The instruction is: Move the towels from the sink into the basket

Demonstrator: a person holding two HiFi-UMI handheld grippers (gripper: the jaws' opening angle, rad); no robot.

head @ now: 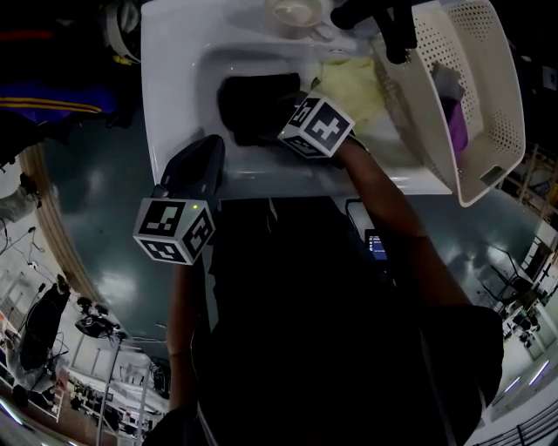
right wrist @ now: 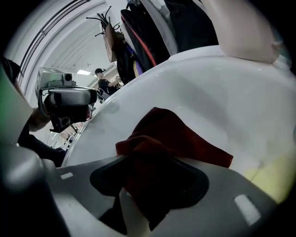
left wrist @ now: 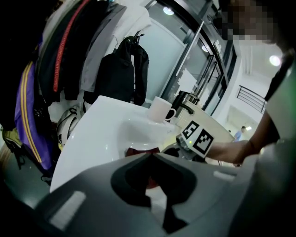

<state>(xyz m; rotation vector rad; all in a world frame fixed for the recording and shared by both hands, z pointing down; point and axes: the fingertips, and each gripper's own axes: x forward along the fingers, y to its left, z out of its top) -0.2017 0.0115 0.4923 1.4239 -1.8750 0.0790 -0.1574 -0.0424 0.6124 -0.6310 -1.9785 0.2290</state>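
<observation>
Right gripper (right wrist: 152, 162) was down in the basin with its claw released and spread wide. A bunched fold of the dark red towel (right wrist: 171, 134) stood up between the jaws, but the pads were not clamped on it. The towel was soft, matte cloth, crumpled into thick folds, and lay on the basin floor at the left of the bowl. A pale yellow towel (head: 349, 87) of thin, wrinkled fabric lay just beside it, toward the basket side and also in the bowl.

The sink (head: 174, 78) was glossy white ceramic with a rounded rim and a smooth, curved bowl. A dark faucet (head: 384, 17) stood at the back edge, and a white glazed mug (left wrist: 159, 109) with a handle stood near it on the rim.

The basket (head: 475, 70) was off-white plastic with perforated walls and a rectangular shape with rounded corners. It was tilted against the sink's right edge. Something purple (head: 458, 122) lay inside; I could not tell what it was.

Left gripper (left wrist: 150, 156) was held above the front rim, apart from both towels. Its claw was clenched on nothing, the grey moulded jaws meeting at the tip.

Dark jackets (left wrist: 120, 74) hung behind the sink in the left gripper view.
</observation>
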